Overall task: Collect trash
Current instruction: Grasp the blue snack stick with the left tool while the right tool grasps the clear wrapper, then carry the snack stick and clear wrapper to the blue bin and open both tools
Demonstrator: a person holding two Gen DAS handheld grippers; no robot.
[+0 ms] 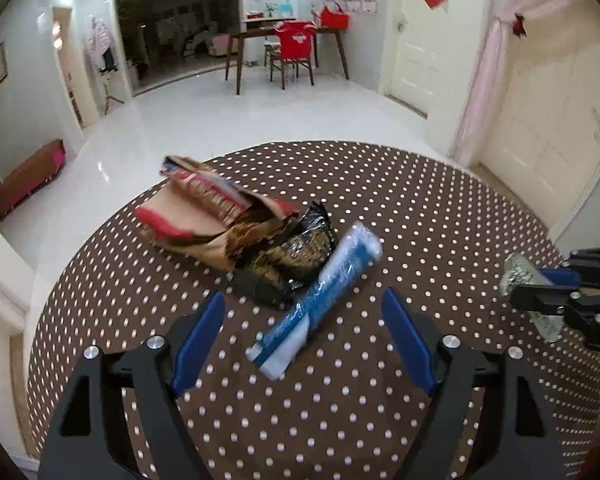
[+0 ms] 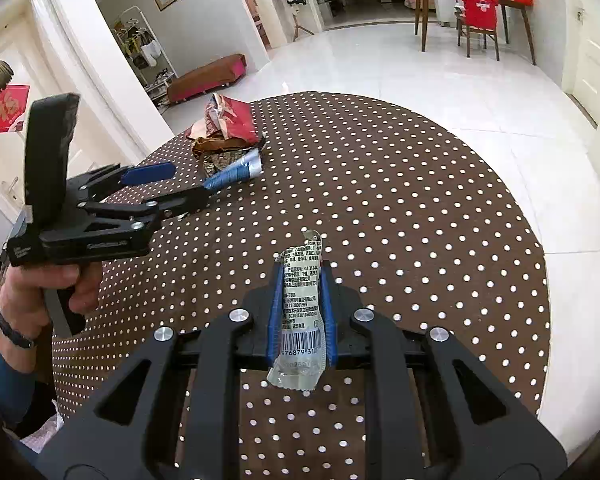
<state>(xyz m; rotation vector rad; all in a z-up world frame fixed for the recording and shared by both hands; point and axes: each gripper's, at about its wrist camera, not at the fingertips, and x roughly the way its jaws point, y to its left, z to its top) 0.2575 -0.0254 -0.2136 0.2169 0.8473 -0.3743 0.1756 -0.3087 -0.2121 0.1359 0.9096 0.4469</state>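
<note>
A blue and white plastic wrapper [image 1: 320,300] lies on the round brown polka-dot table [image 1: 440,208], between the open fingers of my left gripper [image 1: 304,304]. Behind it sits a pile of crumpled paper and dark foil packaging [image 1: 236,224]. My right gripper [image 2: 302,276] is shut on a silver wrapper with a barcode [image 2: 302,312], held above the table. It shows at the right edge of the left wrist view [image 1: 556,292]. The left gripper [image 2: 188,184] also shows in the right wrist view, beside the blue wrapper [image 2: 236,172] and the pile [image 2: 228,128].
The table edge drops to a white tiled floor [image 1: 220,120] all round. A dining table with a red-covered chair [image 1: 292,52] stands far back. A brown bench [image 1: 32,176] stands by the left wall.
</note>
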